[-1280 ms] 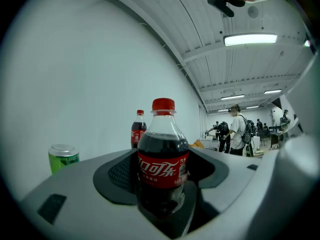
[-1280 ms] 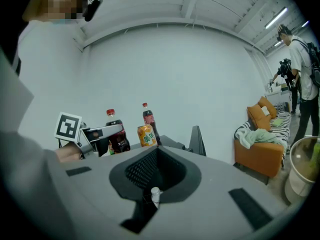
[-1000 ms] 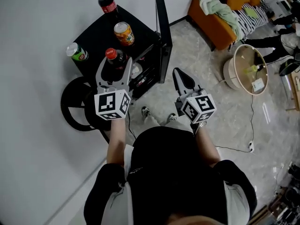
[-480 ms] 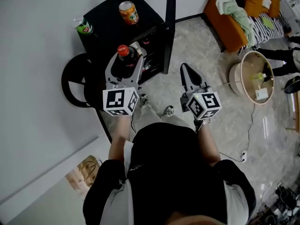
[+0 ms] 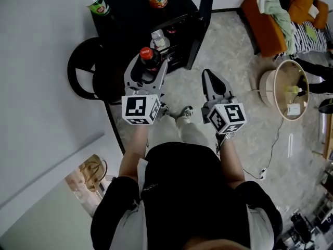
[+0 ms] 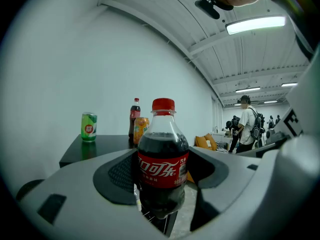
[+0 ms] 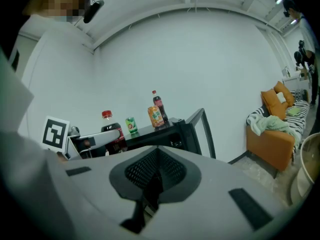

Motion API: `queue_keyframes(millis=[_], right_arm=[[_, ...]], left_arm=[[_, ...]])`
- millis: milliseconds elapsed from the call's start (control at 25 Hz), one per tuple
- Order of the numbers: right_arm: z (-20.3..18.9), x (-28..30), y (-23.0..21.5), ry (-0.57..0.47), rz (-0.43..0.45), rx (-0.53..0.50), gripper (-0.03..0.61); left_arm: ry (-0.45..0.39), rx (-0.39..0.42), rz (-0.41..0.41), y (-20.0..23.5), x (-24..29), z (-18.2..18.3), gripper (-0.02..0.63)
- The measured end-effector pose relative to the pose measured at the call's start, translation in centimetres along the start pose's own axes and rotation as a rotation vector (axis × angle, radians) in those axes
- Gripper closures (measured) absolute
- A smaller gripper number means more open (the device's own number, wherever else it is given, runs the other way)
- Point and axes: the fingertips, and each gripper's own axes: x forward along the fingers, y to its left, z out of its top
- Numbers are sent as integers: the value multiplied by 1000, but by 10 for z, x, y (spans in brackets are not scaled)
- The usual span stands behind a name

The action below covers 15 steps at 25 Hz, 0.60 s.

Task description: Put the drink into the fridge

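The left gripper [image 5: 150,67] squeezes the cola bottle [image 6: 162,166]. The right gripper [image 5: 209,79] is closed on nothing. The bottle could bump the fridge door [image 5: 203,20] and slip out.

Your head camera looks steeply down past your chest onto the left gripper [image 5: 148,69] and right gripper [image 5: 210,76], with the fridge [image 5: 125,12] just ahead. Each gripper camera sits close behind its own fingers, facing level and forward. All three views share the cola bottle [image 5: 150,60] and the fridge top with its green can [image 5: 97,5].
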Motion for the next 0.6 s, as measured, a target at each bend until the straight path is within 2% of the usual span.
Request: queue_keyframes(millis=[280, 480, 600], right_arm=[[-33, 32, -7, 39, -20, -24, 565], [-57, 52, -20, 54, -50, -28, 565], [-79, 63, -27, 60, -65, 6, 565]], left_arm=[[18, -25, 7, 26, 19, -49, 302], [18, -53, 65, 47, 33, -81, 302], [35, -60, 103, 63, 46, -109, 302]])
